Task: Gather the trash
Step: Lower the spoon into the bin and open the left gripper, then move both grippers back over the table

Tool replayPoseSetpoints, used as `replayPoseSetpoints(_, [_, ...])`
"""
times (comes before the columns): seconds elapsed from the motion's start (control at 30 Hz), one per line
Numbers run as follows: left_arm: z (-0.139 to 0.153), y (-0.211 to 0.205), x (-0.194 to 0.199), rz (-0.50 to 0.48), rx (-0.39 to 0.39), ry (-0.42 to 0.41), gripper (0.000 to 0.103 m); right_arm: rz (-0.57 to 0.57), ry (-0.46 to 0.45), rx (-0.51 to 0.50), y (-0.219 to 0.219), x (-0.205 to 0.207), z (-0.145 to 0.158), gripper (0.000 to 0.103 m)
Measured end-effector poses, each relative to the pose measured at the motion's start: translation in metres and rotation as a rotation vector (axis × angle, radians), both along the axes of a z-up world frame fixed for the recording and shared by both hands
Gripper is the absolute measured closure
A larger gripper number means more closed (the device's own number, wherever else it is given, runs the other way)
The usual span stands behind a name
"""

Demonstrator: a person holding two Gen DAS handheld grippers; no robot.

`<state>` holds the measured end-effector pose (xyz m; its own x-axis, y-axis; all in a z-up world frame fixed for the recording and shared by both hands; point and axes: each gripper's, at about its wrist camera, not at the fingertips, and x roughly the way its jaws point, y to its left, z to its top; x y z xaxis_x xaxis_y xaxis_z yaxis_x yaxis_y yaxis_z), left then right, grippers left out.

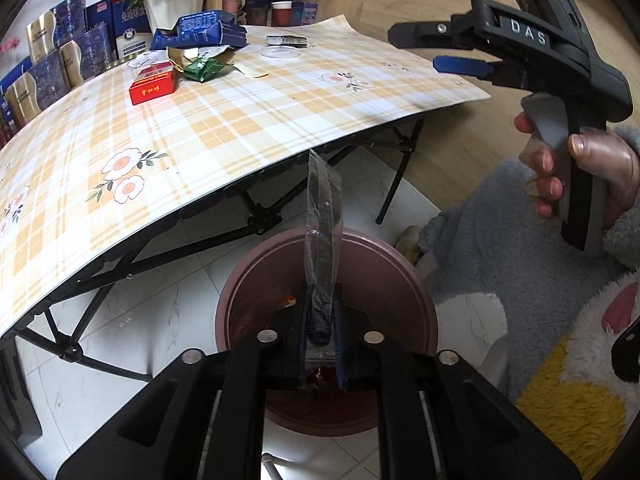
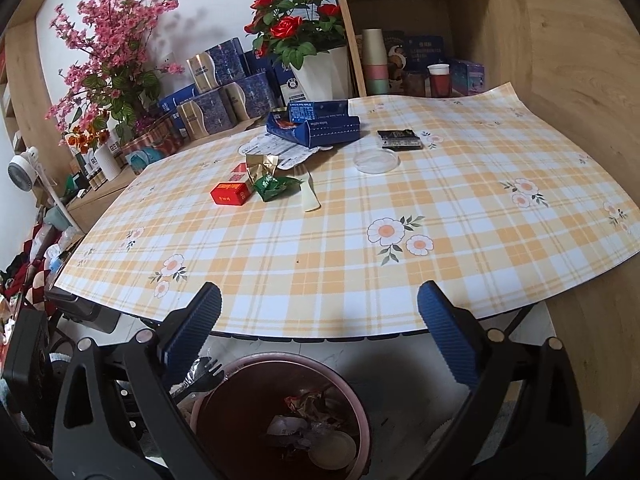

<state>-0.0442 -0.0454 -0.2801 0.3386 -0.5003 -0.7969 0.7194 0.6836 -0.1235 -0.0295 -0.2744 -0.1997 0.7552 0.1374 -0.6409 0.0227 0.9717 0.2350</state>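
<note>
My left gripper is shut on a clear plastic packet with a black fork inside. The packet stands up from the jaws over the brown-pink bin. In the right wrist view the fork shows beside the bin's rim, and scraps lie inside. My right gripper is open and empty above the table's near edge; a hand holds it at upper right in the left wrist view. On the checked tablecloth lie a red box, a green wrapper and a blue carton.
A clear round lid and a black packet lie further back on the table. A rose pot, stacked boxes and cups line the far side by a wooden shelf. Black folding legs stand under the table. A person's fleecy sleeve is at right.
</note>
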Motion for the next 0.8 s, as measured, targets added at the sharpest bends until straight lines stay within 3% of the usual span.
replayPoseSetpoints(0.07, [0.003,0.003,0.001,0.028,-0.002,-0.025,0.042,0.009,0.004,0.001,0.001,0.001,-0.001,0.006])
replayPoseSetpoints(0.17, [0.01,0.011,0.002,0.097,-0.012,-0.074,0.018,0.013,0.008,-0.017,0.004,0.001,-0.001,0.006])
replayPoseSetpoints(0.2, [0.011,0.014,0.004,0.129,-0.004,-0.086,0.014,0.01,0.015,-0.029,0.006,0.002,-0.002,0.006])
replayPoseSetpoints(0.5, [0.016,0.047,0.028,0.332,-0.046,-0.053,0.009,-0.038,0.062,-0.095,0.01,0.008,-0.006,0.006])
replayPoseSetpoints(0.8, [0.02,0.077,0.039,0.517,-0.071,-0.039,0.007,0.006,0.068,-0.09,0.01,0.011,-0.014,0.006])
